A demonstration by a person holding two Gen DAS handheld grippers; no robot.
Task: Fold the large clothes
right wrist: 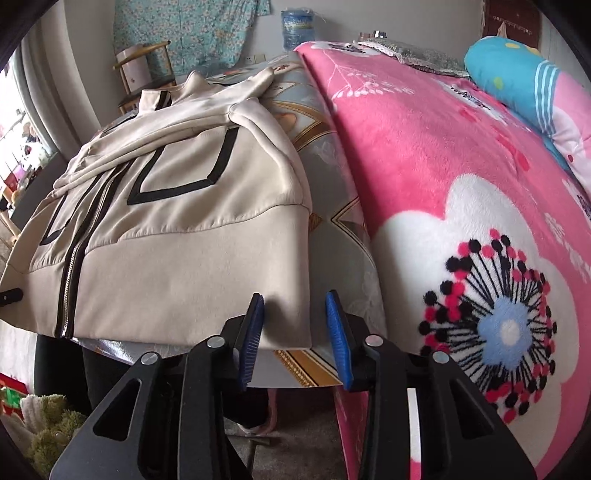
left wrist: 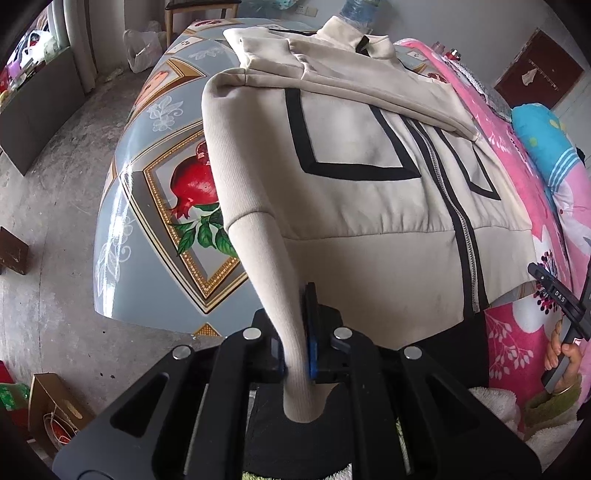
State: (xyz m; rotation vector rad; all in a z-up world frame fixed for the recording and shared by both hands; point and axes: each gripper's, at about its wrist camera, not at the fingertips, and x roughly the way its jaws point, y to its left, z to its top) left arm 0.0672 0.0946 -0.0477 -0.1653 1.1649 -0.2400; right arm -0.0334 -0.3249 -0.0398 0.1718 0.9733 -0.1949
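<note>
A beige zip-up jacket (left wrist: 362, 192) with black trim lies front-up on the table (left wrist: 147, 236), both sleeves folded across its chest. My left gripper (left wrist: 297, 325) is shut on the near left corner of its ribbed hem, and the fabric rises in a tight bunch out of the blue pads (left wrist: 311, 325). In the right wrist view, the jacket (right wrist: 177, 229) has its near right hem corner (right wrist: 295, 314) lying between the blue pads (right wrist: 338, 332) of my right gripper (right wrist: 295, 325), which stands open without pinching it. The right gripper's body (left wrist: 557, 295) and a hand (left wrist: 565, 354) show at the left wrist view's edge.
The table wears a glossy grey cloth with a pomegranate print (left wrist: 194, 184). A pink flowered blanket (right wrist: 461, 184) and a blue pillow (right wrist: 517, 77) lie just right of it. A water jug (right wrist: 297, 31) and a chair (right wrist: 144, 74) stand behind. Boxes (left wrist: 55, 406) sit on the concrete floor.
</note>
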